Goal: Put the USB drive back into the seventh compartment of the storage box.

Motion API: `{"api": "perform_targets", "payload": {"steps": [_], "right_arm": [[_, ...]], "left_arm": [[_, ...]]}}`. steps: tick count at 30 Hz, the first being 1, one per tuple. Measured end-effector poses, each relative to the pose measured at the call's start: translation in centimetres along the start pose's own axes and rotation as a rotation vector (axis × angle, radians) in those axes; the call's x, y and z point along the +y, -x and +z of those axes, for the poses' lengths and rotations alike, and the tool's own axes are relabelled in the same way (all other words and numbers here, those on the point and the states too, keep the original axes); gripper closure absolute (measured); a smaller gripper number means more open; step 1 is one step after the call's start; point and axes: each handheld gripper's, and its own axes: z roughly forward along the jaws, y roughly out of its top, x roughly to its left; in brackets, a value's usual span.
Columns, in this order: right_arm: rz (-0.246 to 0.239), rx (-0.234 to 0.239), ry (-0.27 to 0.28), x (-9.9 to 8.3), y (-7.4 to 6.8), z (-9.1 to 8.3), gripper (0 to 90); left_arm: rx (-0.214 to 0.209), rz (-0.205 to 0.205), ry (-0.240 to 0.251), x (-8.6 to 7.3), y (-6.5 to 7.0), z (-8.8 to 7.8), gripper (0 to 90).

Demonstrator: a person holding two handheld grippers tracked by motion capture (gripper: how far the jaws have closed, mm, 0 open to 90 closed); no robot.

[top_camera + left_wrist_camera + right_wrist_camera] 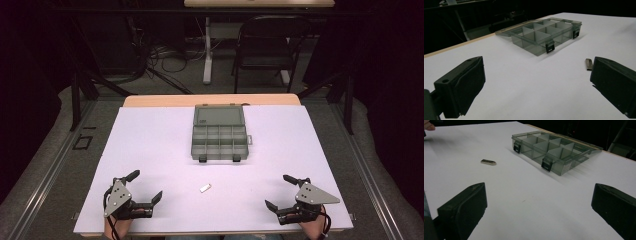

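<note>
White table [150, 150] lay before me | left gripper [141, 190] and right gripper [280, 192] both gaped wide, holding nothing | small metal piece [205, 188] sat between them, untouched | open organizer box [219, 142] beyond looked empty; nothing begun.

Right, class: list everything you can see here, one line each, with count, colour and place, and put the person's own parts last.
Organiser box: one, grey see-through, lid open, compartments look empty, far middle of the sheet.
Small piece: one, pale metallic, lying flat between the box and the near edge.
White sheet: one, covers the table.
Folding chair: one, dark, on the floor behind the table.
Table leg: one, white, behind the table.
Left gripper: one, black, near left, jaws open.
Right gripper: one, black, near right, jaws open.
</note>
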Motion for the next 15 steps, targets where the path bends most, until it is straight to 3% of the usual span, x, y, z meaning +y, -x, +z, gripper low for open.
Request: {"api": "perform_targets", "payload": {"steps": [15], "right_arm": [[0.015, 0.004, -0.007, -0.1, 0.2, 0.4, 0.0]], "left_arm": [[-0.030, 0.006, -0.043, 1.0, 1.4, 1.7, 0.0]]}}
